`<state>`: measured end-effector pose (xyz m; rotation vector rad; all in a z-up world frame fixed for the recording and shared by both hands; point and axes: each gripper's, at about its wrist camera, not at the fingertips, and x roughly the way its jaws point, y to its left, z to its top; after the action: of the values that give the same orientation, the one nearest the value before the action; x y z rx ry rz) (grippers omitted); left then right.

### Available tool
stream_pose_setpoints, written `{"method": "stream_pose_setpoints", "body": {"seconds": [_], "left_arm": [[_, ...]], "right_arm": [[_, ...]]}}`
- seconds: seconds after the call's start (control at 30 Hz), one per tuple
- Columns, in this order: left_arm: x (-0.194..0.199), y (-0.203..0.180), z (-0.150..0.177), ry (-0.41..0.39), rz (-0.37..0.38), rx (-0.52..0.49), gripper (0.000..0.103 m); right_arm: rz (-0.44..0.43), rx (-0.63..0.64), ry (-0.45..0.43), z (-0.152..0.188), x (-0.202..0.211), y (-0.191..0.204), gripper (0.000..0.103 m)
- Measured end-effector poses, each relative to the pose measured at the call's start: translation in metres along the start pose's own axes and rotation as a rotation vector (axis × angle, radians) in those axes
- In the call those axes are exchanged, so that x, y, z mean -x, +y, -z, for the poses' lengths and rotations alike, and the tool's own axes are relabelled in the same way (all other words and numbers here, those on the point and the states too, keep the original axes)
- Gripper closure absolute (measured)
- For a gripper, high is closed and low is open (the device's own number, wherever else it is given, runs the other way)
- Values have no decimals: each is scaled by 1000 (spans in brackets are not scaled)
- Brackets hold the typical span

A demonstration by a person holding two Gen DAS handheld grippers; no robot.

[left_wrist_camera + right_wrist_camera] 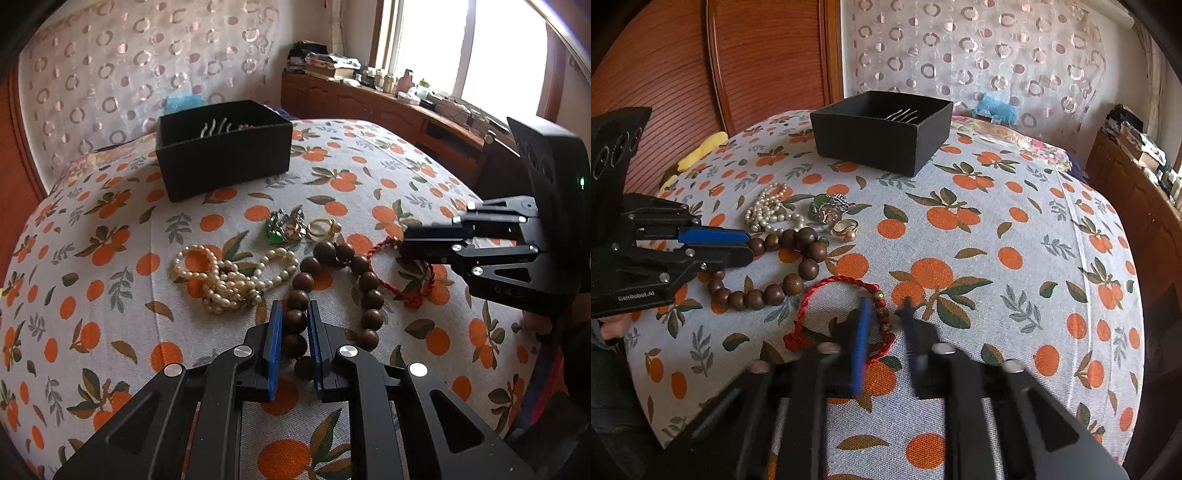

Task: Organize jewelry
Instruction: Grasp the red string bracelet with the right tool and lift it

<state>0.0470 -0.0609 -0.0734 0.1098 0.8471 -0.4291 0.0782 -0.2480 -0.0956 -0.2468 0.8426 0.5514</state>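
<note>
Two grippers clamp jewelry mid-bed for the black box (221,155): left gripper (294,332) fingers pinch the wooden bead bracelet (334,291), right gripper (886,332) fingers pinch the red cord bracelet (827,295).

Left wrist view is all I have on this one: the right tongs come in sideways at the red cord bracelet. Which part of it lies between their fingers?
Observer: In the right wrist view, the red cord bracelet's stretch of small gold and red beads lies between the fingers of the right tongs, though that picture is blurred.
Operator: Anything at the cloth's edges that I miss?
Observer: A yellow object lies at the edge of the orange-print cloth.
Operator: How do my left tongs look from the side?
Observer: The left tongs pinch the wooden bead strand at one end of its loop.
</note>
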Motion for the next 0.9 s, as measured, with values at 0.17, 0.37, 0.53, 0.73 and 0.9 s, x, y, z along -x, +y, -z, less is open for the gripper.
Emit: {"method": "stream_pose_setpoints", "body": {"seconds": [0.17, 0.37, 0.53, 0.73, 0.9], "left_arm": [[16, 9, -6, -58, -13, 30, 91], [37, 19, -17, -126, -26, 48, 91], [50, 24, -29, -175, -35, 43, 91], [62, 31, -46, -226, -42, 33, 91], [71, 36, -61, -256, -55, 22, 91]], "right_arm": [[0, 11, -10, -2, 1, 3, 95], [15, 18, -90, -22, 25, 1, 95], [38, 38, -151, -51, 40, -3, 95], [35, 29, -199, -87, 36, -9, 95], [28, 15, -217, -118, 23, -12, 95]]}}
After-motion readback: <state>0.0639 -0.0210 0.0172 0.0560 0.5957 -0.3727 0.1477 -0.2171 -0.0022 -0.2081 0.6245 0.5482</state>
